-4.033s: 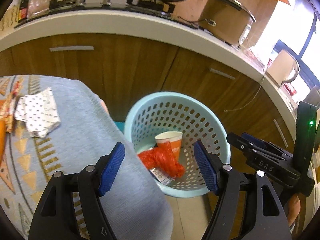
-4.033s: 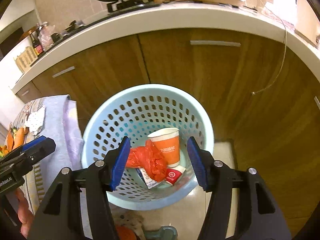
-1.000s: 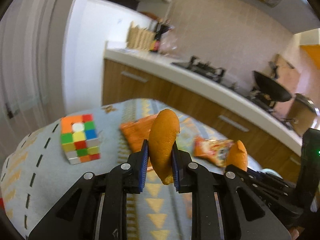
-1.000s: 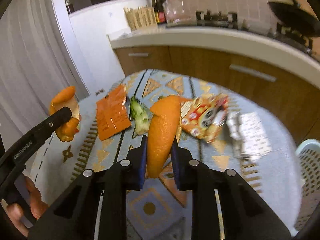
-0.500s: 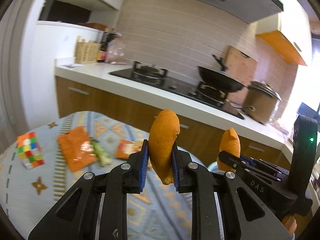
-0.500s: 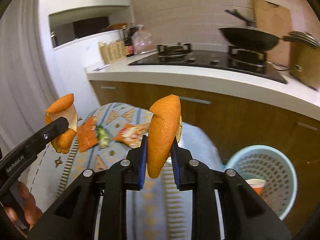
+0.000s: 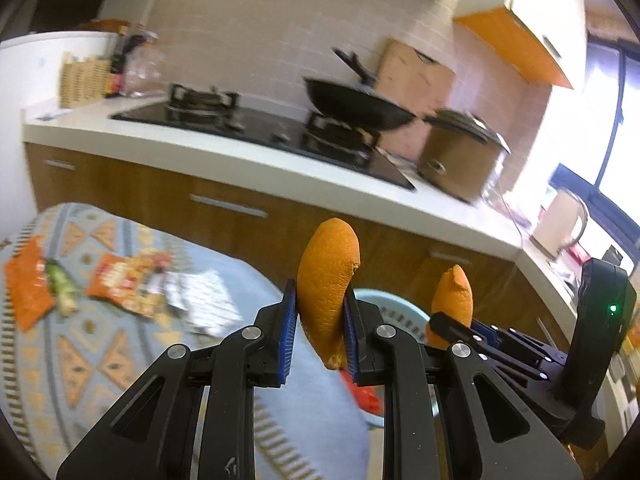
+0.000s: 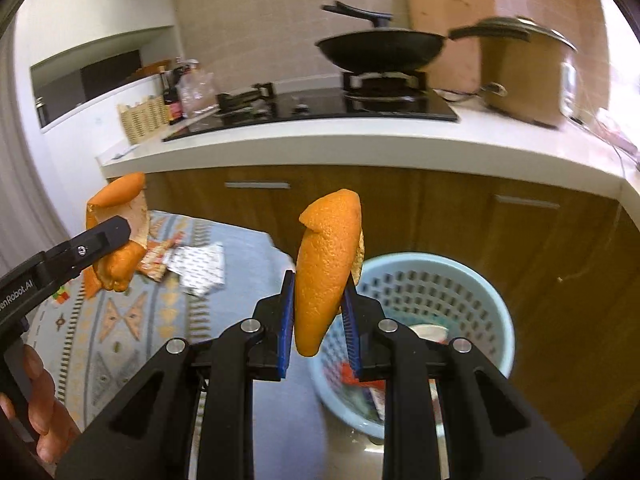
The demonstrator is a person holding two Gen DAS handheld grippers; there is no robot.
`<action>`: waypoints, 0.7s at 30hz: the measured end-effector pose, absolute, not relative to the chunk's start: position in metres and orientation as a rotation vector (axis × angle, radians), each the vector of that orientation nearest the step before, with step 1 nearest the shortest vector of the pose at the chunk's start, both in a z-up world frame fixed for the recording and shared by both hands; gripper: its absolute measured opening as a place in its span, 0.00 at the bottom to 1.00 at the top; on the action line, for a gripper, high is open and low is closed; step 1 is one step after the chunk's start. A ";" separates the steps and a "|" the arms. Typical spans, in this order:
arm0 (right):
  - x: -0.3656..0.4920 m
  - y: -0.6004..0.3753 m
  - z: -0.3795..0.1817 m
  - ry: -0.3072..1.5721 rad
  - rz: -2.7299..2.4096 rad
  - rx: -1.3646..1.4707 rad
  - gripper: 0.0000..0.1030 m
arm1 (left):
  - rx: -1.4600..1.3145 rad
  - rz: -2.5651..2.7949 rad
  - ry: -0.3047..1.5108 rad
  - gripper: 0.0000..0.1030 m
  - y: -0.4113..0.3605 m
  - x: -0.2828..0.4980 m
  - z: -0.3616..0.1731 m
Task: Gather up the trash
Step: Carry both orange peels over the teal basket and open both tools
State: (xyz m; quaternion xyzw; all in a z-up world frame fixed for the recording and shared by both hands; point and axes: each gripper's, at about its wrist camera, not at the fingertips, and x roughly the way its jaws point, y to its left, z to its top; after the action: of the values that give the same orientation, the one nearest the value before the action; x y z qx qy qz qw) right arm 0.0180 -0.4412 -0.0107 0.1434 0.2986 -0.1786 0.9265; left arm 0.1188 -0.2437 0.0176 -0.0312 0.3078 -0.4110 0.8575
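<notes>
Right wrist view: right gripper (image 8: 316, 320) fingers clamp an orange peel (image 8: 326, 268) upright; basket (image 8: 496, 300) sits just right and below. Left gripper (image 7: 318, 334) clamps another peel (image 7: 326, 284), farther from basket.

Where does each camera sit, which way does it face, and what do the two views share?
Left wrist: rides the left gripper, facing the stove counter; its orange peel is clamped.
Right wrist: rides the right gripper, facing counter and basket; holds another peel; person's hand shows.
Shared: wok, table, basket, each other's gripper.
</notes>
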 end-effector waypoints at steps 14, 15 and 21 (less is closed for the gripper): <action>-0.012 -0.517 -0.094 0.834 -0.496 0.447 0.19 | 0.083 -1.019 0.897 0.19 -0.346 0.104 -0.058; -0.013 -0.520 -0.098 0.846 -0.500 0.455 0.19 | 0.092 -1.022 0.909 0.19 -0.350 0.104 -0.063; -0.015 -0.532 -0.116 0.888 -0.513 0.490 0.21 | 0.131 -1.017 0.938 0.22 -0.361 0.104 -0.077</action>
State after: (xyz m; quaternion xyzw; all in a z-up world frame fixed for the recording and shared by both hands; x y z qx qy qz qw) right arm -0.0154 -0.5324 -0.1164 0.2322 0.4204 -0.2430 0.8428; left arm 0.1036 -0.3605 -0.0769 0.0602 0.4322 -0.4686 0.7681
